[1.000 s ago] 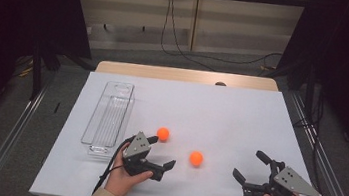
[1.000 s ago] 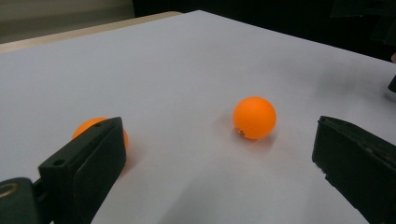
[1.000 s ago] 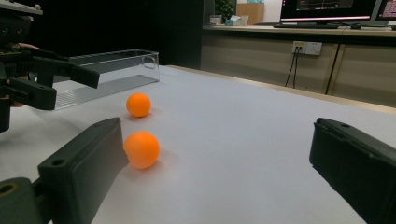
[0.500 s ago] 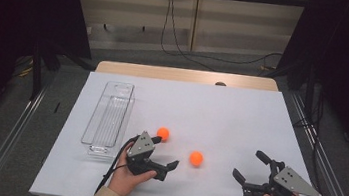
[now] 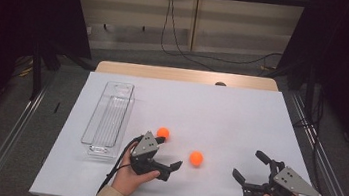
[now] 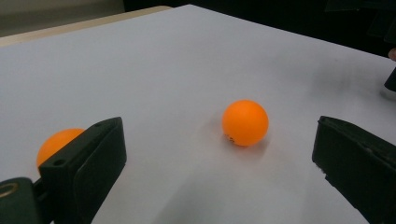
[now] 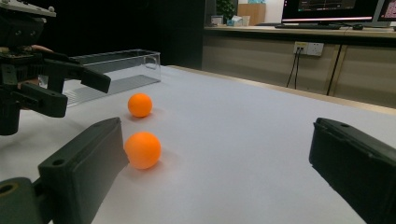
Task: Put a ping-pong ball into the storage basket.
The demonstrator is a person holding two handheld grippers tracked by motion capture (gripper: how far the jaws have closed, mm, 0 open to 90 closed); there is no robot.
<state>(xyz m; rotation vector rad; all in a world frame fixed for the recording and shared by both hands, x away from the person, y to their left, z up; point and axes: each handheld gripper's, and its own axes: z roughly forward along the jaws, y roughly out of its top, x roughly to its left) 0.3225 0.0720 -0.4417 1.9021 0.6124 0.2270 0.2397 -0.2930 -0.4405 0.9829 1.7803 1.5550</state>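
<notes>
Left tongs [image 5: 169, 154] slid back; far ball [image 6: 57, 145] half-hidden.

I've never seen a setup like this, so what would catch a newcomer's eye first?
Two bright orange balls on the white table: one ball near the middle, the other ball beside the left gripper. Both that and the right gripper stand open near the front edge. A clear plastic tray lies at the left.

It looks like a lab or office test room: a white-covered table [image 5: 241, 111] on metal rails, black curtains [image 5: 18, 3], wall sockets [image 7: 308, 48], loose cables [image 5: 180, 38], and monitors [image 7: 331, 7] on a bench.
</notes>
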